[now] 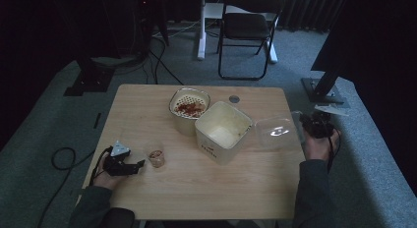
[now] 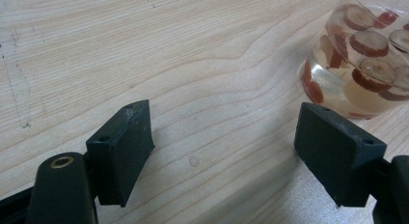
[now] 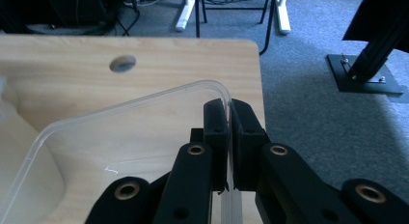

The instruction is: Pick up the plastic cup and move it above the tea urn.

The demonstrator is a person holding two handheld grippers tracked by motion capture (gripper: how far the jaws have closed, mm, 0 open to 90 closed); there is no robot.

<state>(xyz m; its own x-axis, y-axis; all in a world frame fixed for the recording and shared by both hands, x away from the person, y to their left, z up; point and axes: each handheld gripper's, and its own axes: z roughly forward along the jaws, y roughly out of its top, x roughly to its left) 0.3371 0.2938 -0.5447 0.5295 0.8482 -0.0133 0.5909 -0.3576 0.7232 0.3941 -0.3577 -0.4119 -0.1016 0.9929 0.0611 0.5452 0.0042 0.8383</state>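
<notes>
At table's right edge, right gripper [image 3: 227, 137] clenched on clear lid [image 3: 144, 132] rim; keep level, lower squarely onto cream container [image 1: 223, 131]. Left gripper [image 2: 224, 151] released beside glass cup [image 2: 359, 60].

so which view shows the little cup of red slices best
The left gripper view: the cup sits close up beyond the open left tongs, its red-rimmed slices clear. In the high view it is a small blurry cup beside those tongs.
</notes>
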